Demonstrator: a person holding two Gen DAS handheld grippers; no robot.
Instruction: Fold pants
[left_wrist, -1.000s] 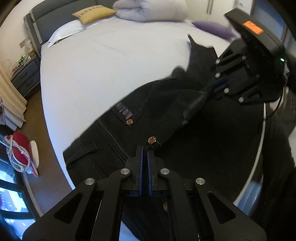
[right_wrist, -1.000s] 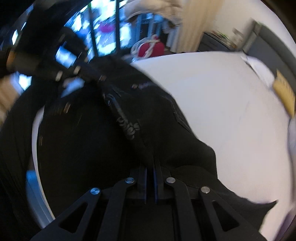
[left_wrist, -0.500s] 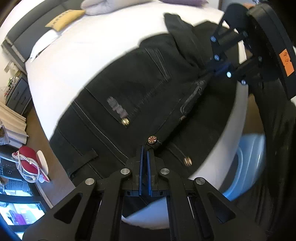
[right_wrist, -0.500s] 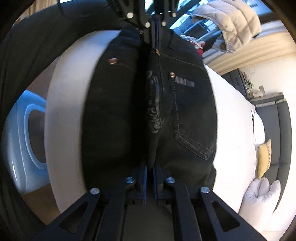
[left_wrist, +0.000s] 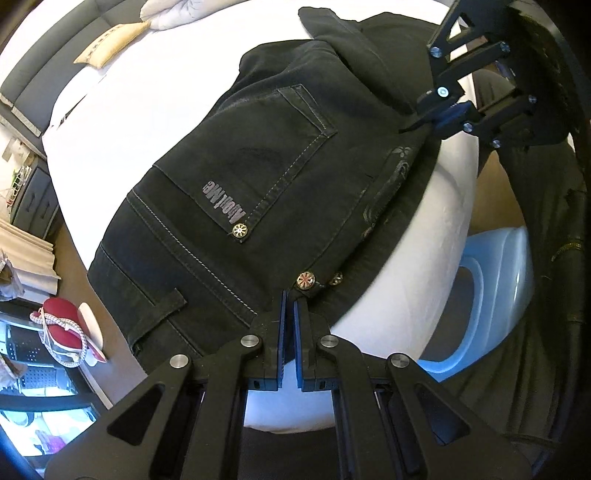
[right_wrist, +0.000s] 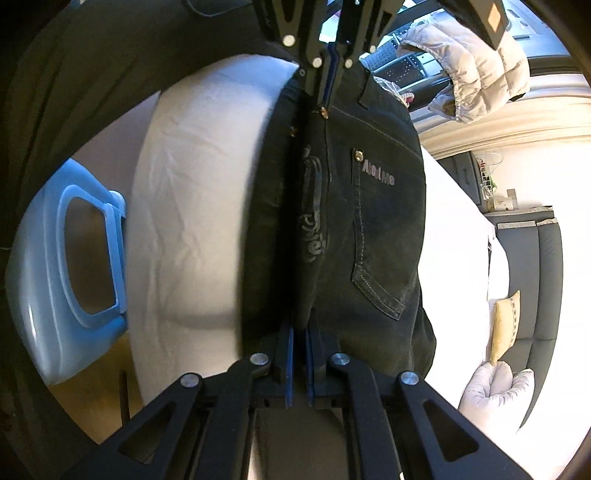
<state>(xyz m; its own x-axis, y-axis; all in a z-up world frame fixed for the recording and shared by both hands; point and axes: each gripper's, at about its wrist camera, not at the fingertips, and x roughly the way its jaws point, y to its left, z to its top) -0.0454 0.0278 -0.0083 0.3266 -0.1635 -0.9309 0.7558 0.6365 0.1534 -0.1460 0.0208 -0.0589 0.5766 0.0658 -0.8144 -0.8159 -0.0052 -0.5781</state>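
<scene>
The black pants lie on the white bed, near its edge, folded along the middle so one back pocket with light letters faces up. The left claw is pinched tight on the waist end of the pants next to a shiny round button, and the right claw is pinched tight on the fold at the other end, so the two claws face each other. A light blue tub sits on the floor beside the bed, and a yellow pillow lies far up on the bed.
</scene>
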